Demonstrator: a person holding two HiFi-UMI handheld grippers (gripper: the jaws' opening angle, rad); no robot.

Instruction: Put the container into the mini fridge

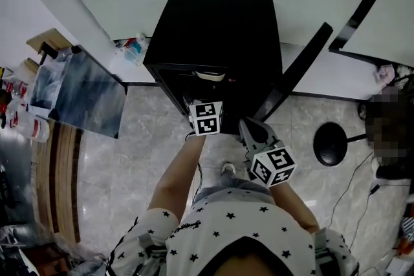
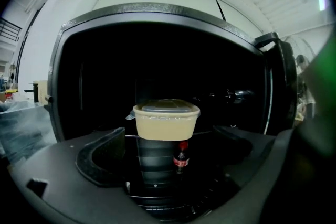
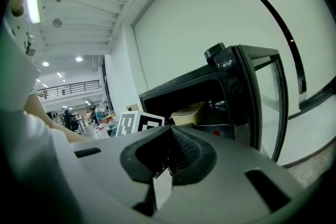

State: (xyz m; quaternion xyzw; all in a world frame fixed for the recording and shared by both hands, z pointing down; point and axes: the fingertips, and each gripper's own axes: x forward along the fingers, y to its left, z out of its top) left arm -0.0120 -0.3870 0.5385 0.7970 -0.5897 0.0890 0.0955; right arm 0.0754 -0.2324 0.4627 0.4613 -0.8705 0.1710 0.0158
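The black mini fridge (image 1: 213, 29) stands open, its door (image 1: 294, 71) swung out to the right. A beige container with a clear lid (image 2: 166, 119) rests on the fridge's wire shelf, on top of a dark cylinder. It also shows in the head view as the container (image 1: 210, 75) and in the right gripper view as the container (image 3: 188, 113). My left gripper (image 2: 170, 139) is at the fridge mouth, open, with its jaws spread wide and short of the container. My right gripper (image 3: 170, 139) hangs back beside the door, shut and holding nothing.
A small cola bottle (image 2: 181, 157) stands on a lower shelf. A glossy-topped table (image 1: 84, 94) is to the left, and a black round stool (image 1: 331, 143) to the right of the door. A white wall rises behind the fridge. The floor is marble tile.
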